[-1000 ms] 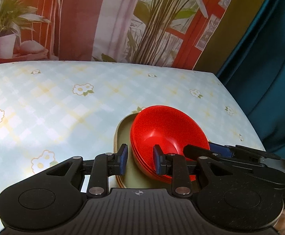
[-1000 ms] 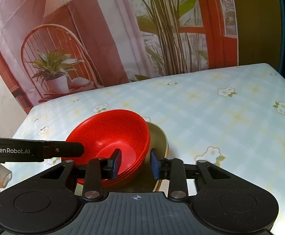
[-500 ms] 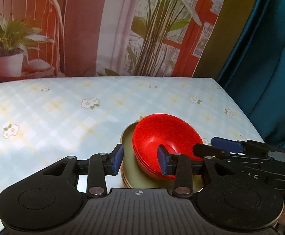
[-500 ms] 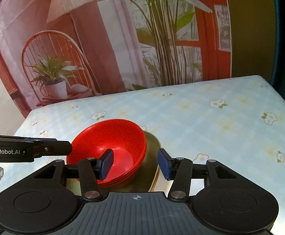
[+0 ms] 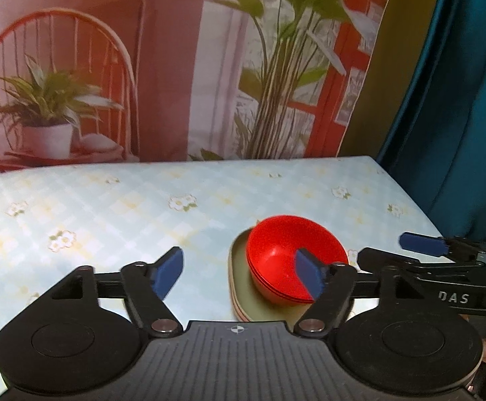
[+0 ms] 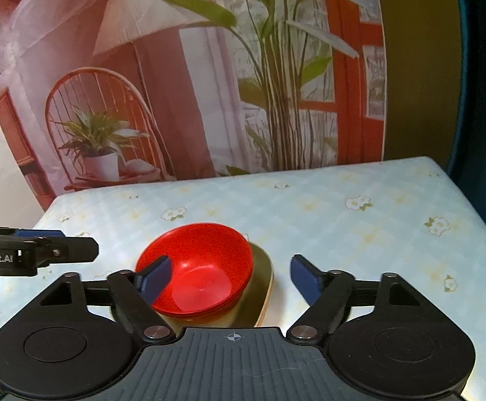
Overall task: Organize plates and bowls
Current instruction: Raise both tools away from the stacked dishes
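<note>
A stack of red bowls (image 5: 286, 254) (image 6: 206, 264) sits on a stack of olive plates (image 5: 243, 277) (image 6: 263, 277) on the flowered table. My left gripper (image 5: 239, 274) is open and empty, pulled back to the near left of the stack. My right gripper (image 6: 229, 277) is open and empty, just short of the stack on its near right. The right gripper also shows at the right of the left wrist view (image 5: 420, 244), and the left gripper at the left of the right wrist view (image 6: 38, 234).
The table (image 5: 109, 207) has a pale blue checked cloth with flowers. A printed backdrop stands behind its far edge. A teal curtain (image 5: 460, 100) hangs past the right edge.
Both grippers opened wide, let go of the stack's edges, and drew back and up. The bowls and plates stayed in place.
</note>
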`<state>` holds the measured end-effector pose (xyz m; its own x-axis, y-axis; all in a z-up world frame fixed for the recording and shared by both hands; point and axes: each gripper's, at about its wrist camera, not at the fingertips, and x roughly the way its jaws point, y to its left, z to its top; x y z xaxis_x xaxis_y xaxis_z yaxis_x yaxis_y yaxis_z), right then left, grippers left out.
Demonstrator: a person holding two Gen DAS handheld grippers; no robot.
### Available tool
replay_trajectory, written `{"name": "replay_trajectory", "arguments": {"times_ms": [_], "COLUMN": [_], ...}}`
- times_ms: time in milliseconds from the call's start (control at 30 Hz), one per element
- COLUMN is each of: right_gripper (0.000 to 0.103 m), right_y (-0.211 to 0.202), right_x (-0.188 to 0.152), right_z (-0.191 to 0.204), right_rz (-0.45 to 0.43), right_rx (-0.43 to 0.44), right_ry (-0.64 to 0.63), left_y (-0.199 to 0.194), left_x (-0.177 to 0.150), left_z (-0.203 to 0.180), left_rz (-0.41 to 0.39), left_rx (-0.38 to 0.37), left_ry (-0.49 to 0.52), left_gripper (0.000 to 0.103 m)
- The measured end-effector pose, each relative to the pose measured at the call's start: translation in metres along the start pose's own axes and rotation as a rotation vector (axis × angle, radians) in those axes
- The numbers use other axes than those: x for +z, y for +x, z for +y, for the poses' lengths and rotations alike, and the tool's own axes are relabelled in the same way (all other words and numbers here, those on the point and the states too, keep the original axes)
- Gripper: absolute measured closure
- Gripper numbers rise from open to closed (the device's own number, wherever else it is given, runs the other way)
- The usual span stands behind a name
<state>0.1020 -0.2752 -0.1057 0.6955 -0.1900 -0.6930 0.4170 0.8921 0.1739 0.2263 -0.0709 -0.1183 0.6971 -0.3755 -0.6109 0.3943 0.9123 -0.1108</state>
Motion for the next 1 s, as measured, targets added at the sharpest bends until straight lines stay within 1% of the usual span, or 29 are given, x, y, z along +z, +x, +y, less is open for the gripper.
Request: {"name": "replay_trajectory", "arguments": {"times_ms": [33,100,133,200,233,400,500,700,900,1000], "right_gripper": [0.019,0.012,0.011,0.002,0.000,0.000,0.000,0.000,0.000,0.000], "right_y": [-0.003,-0.010,-0.015,-0.023,-0.027,-0.049,-0.063,-0.095,-0.130,-0.148], "right_x": [0.001,0.002,0.003,0.005,0.006,0.011,0.016,0.025,0.035,0.038], "right_z": [0.001,0.004,0.006,0.009,0.011,0.023,0.029,0.043,0.059,0.065], "right_rz": [-0.006,-0.021,-0.029,-0.041,-0.049,-0.083,-0.103,-0.146,-0.202,-0.226], "right_rx": [-0.002,-0.007,-0.006,-0.005,-0.006,-0.010,-0.006,0.010,0.009,0.015], "right_ry": [-0.003,-0.011,-0.016,-0.022,-0.025,-0.048,-0.053,-0.062,-0.093,-0.097], "left_y": [-0.005,-0.017,-0.022,-0.033,-0.039,-0.068,-0.088,-0.128,-0.167,-0.186], "left_x": [0.000,0.001,0.001,0.001,0.001,0.004,0.007,0.010,0.010,0.008], "left_z": [0.000,0.000,-0.001,-0.002,-0.003,-0.011,-0.013,-0.017,-0.023,-0.024], "left_rz": [-0.012,-0.039,-0.051,-0.074,-0.086,-0.127,-0.160,-0.228,-0.247,-0.272], "left_rx": [0.006,0.020,0.027,0.046,0.057,0.148,0.187,0.207,0.241,0.259], "left_ry": [0.000,0.000,0.001,0.003,0.007,0.049,0.064,0.044,0.027,0.016], "left_gripper": [0.016,0.006,0.005,0.000,0.000,0.000,0.000,0.000,0.000,0.000]}}
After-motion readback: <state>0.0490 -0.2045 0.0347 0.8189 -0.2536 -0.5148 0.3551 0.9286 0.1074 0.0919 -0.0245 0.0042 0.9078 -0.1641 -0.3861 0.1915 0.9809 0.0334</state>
